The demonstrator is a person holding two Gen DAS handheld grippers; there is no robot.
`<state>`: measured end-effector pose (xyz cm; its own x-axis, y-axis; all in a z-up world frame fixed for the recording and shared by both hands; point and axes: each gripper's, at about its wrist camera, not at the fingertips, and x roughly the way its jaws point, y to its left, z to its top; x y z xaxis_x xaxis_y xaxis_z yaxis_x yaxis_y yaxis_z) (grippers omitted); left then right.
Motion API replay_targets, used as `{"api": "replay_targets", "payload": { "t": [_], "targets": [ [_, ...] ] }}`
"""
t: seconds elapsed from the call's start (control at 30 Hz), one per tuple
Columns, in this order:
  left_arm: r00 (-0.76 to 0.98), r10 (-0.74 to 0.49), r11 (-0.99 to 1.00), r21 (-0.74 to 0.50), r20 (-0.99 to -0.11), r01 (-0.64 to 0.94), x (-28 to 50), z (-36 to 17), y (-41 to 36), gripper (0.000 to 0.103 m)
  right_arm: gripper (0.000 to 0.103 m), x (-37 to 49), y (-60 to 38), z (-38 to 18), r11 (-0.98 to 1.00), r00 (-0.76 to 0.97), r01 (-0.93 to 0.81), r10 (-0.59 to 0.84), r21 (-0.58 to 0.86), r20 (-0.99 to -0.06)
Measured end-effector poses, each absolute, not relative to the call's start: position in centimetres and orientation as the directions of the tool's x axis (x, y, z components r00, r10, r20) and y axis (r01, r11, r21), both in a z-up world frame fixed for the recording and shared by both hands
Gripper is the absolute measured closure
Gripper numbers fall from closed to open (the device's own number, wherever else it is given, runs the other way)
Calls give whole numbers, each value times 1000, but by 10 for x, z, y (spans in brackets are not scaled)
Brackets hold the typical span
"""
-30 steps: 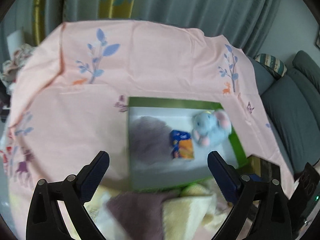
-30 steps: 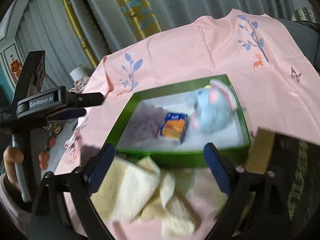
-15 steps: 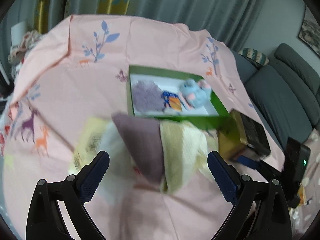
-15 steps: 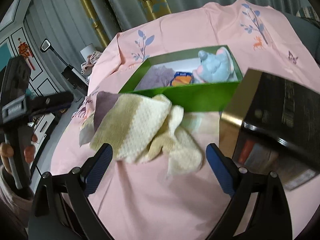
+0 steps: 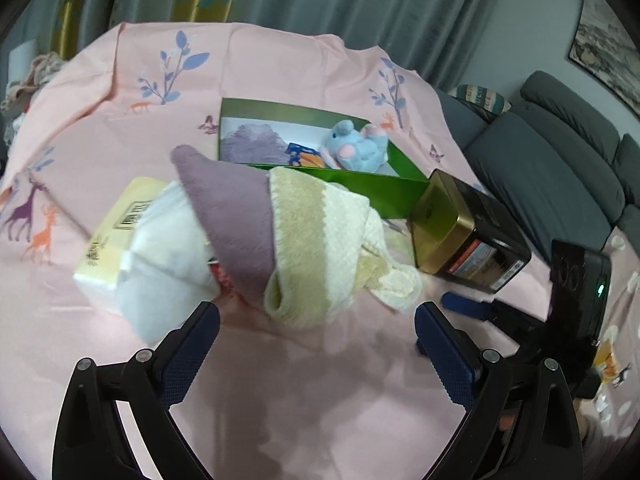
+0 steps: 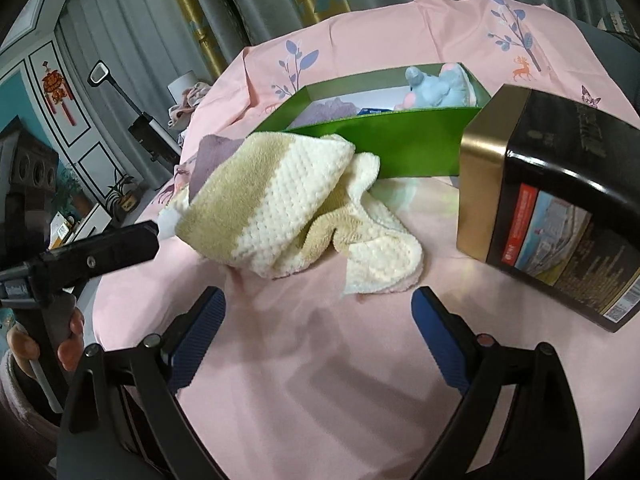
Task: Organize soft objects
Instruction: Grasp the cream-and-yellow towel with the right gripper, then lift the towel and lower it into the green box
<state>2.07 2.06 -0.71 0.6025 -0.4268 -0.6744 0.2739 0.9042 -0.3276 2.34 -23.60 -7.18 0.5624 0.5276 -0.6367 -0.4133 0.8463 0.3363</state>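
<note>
A cream and tan knitted towel (image 5: 320,240) (image 6: 288,204) lies crumpled on the pink cloth, just in front of the green box (image 5: 360,188) (image 6: 400,140). A purple cloth (image 5: 236,216) (image 6: 210,156) lies partly under it, beside a white cloth (image 5: 164,264). Inside the box are a blue plush toy (image 5: 356,146) (image 6: 436,88), a purple cloth (image 5: 252,144) and a small blue-orange carton (image 5: 304,154). My left gripper (image 5: 316,344) is open, short of the pile. My right gripper (image 6: 318,328) is open too, with nothing between its fingers.
A black and gold tin (image 5: 468,232) (image 6: 556,200) stands right of the towels. A yellow tissue pack (image 5: 116,232) lies left of the pile. A grey sofa (image 5: 560,160) is at the right, curtains behind. A hand (image 6: 68,340) holds the other gripper's handle.
Both grippers have pulled back from the green box toward me. The towel pile and the tin now fill the near ground. Both stay open.
</note>
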Motion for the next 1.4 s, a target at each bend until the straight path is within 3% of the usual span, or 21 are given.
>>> {"api": "replay_targets", "payload": {
  "t": [0.13, 0.2, 0.27, 0.37, 0.4, 0.47, 0.57, 0.63, 0.7, 0.8, 1.4],
  "targets": [
    [584, -443, 895, -368, -680, 251, 31, -15, 19, 16, 9, 27, -237, -76, 843, 557, -414, 534, 344, -636],
    [570, -452, 891, -380, -686, 250, 35, -19, 17, 39, 9, 28, -239, -78, 841, 559, -415, 537, 347, -632],
    [562, -453, 890, -384, -692, 245, 39, -23, 16, 49, 9, 30, -239, -79, 839, 558, -412, 540, 355, -630],
    [552, -466, 884, -392, -692, 255, 40, -25, 13, 54, 10, 34, -239, -83, 835, 548, -410, 547, 367, -632],
    [550, -470, 882, -396, -691, 256, 41, -26, 13, 65, 11, 36, -238, -84, 835, 544, -411, 547, 366, -636],
    [545, -471, 881, -404, -693, 247, 43, -28, 15, 77, 14, 40, -235, -84, 830, 536, -422, 553, 364, -639],
    [533, -480, 875, -425, -697, 232, 48, -31, 17, 89, 25, 46, -228, -83, 831, 539, -449, 546, 330, -641],
    [518, -508, 858, -456, -688, 236, 51, -32, 18, 90, 32, 50, -224, -82, 838, 549, -454, 532, 305, -644],
    [512, -530, 843, -482, -675, 237, 51, -31, 19, 90, 45, 55, -222, -82, 857, 565, -436, 499, 277, -657],
    [520, -534, 841, -482, -666, 246, 48, -27, 20, 90, 56, 61, -230, -80, 858, 578, -395, 510, 328, -638],
    [506, -520, 851, -466, -688, 240, 48, -31, 16, 90, 54, 68, -260, -88, 905, 594, -259, 426, 339, -683]
  ]
}}
